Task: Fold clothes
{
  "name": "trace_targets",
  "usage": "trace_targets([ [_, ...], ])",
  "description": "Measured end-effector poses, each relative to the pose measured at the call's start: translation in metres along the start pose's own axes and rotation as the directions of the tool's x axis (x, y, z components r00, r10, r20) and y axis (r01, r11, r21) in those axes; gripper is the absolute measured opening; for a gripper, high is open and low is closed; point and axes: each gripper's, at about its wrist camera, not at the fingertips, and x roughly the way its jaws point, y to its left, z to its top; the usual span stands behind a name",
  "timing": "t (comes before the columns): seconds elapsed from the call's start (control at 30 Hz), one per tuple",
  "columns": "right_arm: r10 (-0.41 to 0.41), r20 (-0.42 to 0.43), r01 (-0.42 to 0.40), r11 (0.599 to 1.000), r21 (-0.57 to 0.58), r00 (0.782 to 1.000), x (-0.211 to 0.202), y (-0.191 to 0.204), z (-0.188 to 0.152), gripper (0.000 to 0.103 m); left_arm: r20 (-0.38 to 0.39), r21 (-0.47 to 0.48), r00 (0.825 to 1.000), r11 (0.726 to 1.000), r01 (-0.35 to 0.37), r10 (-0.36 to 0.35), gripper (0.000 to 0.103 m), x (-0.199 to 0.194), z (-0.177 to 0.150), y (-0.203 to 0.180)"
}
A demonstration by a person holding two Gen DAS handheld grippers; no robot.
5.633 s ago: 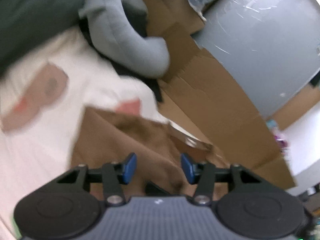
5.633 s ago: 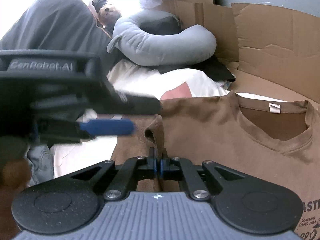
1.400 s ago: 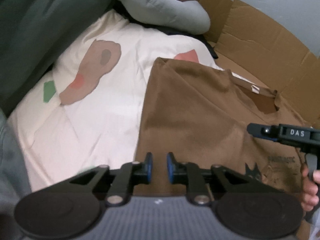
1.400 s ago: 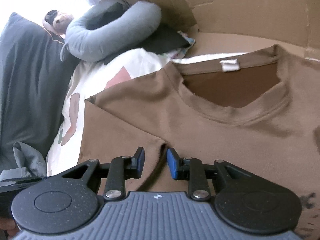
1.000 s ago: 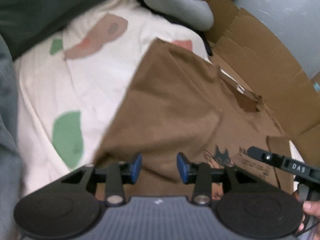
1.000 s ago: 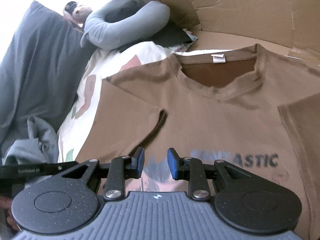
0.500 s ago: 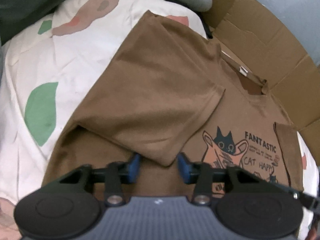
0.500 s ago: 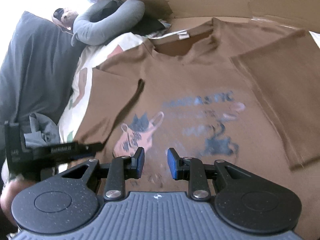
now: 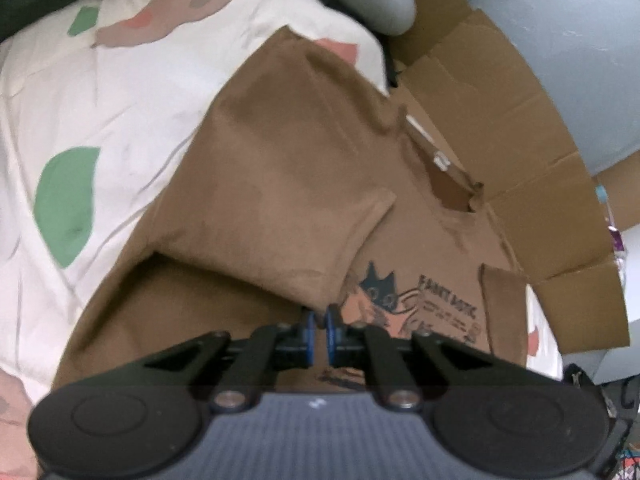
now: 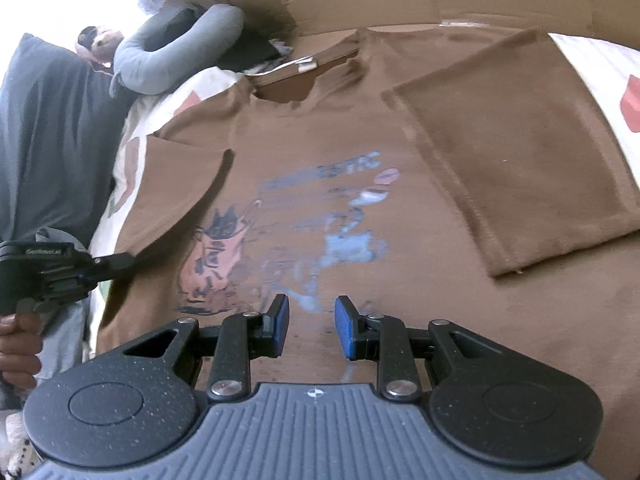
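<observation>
The soft brown T-shirt (image 9: pixel 280 184) is lying flat, both sleeves folded in; the left tool (image 9: pixel 319 326) is pinching its fabric; the right tool (image 10: pixel 308 324) is hovering apart.

A white patterned bedspread (image 9: pixel 132 80) is carrying the brown T-shirt (image 9: pixel 280 168) lying spread ahead of the jaws; flattened cardboard (image 9: pixel 520 128) is lying beyond.

Soft, dim indoor light in the left wrist view, slightly hazy and smeared throughout. Strong fisheye bending at every edge, dark corners. In the right wrist view, blown-out white glare at upper left, daylight entering from there. Motion blur over the printed graphic (image 10: pixel 320 216) at centre, lettering streaked and unreadable. Sharper focus on the black gripper body along the bottom. Faint shadows under folded cloth edges.
</observation>
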Motion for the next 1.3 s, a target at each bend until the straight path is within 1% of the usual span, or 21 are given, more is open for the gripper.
trace_targets([
  [0.03, -0.004, 0.001, 0.004, 1.0, 0.0, 1.0, 0.0, -0.001, 0.0, 0.032, -0.006, -0.002, 1.0, 1.0, -0.011, 0.011, 0.008, 0.0, 0.0, 0.003],
  [0.13, -0.006, 0.007, 0.006, 1.0, -0.005, 1.0, 0.0, -0.003, 0.003, 0.032, -0.024, 0.022, 0.999, 0.999, -0.042, 0.043, 0.015, -0.004, 0.002, 0.007],
  [0.2, -0.002, 0.012, 0.002, 1.0, -0.007, 1.0, 0.001, -0.003, 0.004, 0.032, -0.019, 0.078, 0.998, 0.995, -0.058, 0.06, 0.015, -0.012, -0.001, 0.006],
  [0.23, 0.007, 0.016, -0.007, 1.0, -0.005, 1.0, 0.001, -0.003, 0.005, 0.032, -0.01, 0.107, 0.998, 0.992, -0.068, 0.069, 0.015, -0.016, -0.001, 0.005],
  [0.3, 0.029, 0.018, -0.029, 1.0, -0.001, 0.999, 0.006, 0.001, 0.009, 0.032, 0.03, 0.16, 0.994, 0.981, -0.111, 0.107, 0.015, -0.024, -0.001, 0.005],
  [0.37, 0.051, 0.021, -0.051, 0.999, -0.007, 0.998, 0.013, 0.008, 0.015, 0.032, 0.072, 0.193, 0.985, 0.967, -0.166, 0.154, 0.016, -0.026, 0.003, 0.007],
  [0.4, 0.063, 0.024, -0.063, 0.998, -0.013, 0.998, 0.017, 0.012, 0.019, 0.032, 0.087, 0.2, 0.981, 0.962, -0.186, 0.172, 0.016, -0.026, 0.006, 0.009],
  [0.47, 0.088, 0.034, -0.087, 0.996, -0.025, 0.996, 0.027, 0.02, 0.029, 0.032, 0.103, 0.197, 0.978, 0.96, -0.201, 0.183, 0.016, -0.024, 0.012, 0.012],
  [0.6, 0.127, 0.048, -0.123, 0.99, -0.068, 0.991, 0.054, 0.041, 0.054, 0.032, 0.155, 0.234, 0.967, 0.944, -0.233, 0.2, 0.016, -0.017, 0.017, 0.011],
  [0.77, 0.147, 0.047, -0.141, 0.983, -0.12, 0.988, 0.091, 0.064, 0.081, 0.032, 0.161, 0.258, 0.963, 0.933, -0.251, 0.214, 0.016, -0.004, 0.018, 0.018],
  [0.87, 0.148, 0.039, -0.142, 0.983, -0.119, 0.988, 0.111, 0.07, 0.092, 0.033, 0.161, 0.257, 0.958, 0.927, -0.273, 0.238, 0.015, 0.0, 0.019, 0.025],
  [0.93, 0.145, 0.033, -0.14, 0.983, -0.114, 0.989, 0.122, 0.073, 0.095, 0.035, 0.157, 0.262, 0.953, 0.92, -0.292, 0.258, 0.012, 0.004, 0.021, 0.03],
  [1.0, 0.142, 0.026, -0.139, 0.984, -0.11, 0.989, 0.133, 0.075, 0.097, 0.035, 0.151, 0.267, 0.95, 0.914, -0.306, 0.274, 0.003, 0.007, 0.023, 0.035],
  [1.23, 0.162, 0.022, -0.16, 0.984, -0.083, 0.986, 0.152, 0.078, 0.106, 0.035, 0.177, 0.311, 0.928, 0.876, -0.368, 0.327, 0.003, 0.006, 0.024, 0.032],
  [1.3, 0.17, 0.022, -0.168, 0.983, -0.074, 0.985, 0.155, 0.08, 0.11, 0.035, 0.177, 0.313, 0.926, 0.873, -0.374, 0.333, 0.003, 0.005, 0.024, 0.031],
])
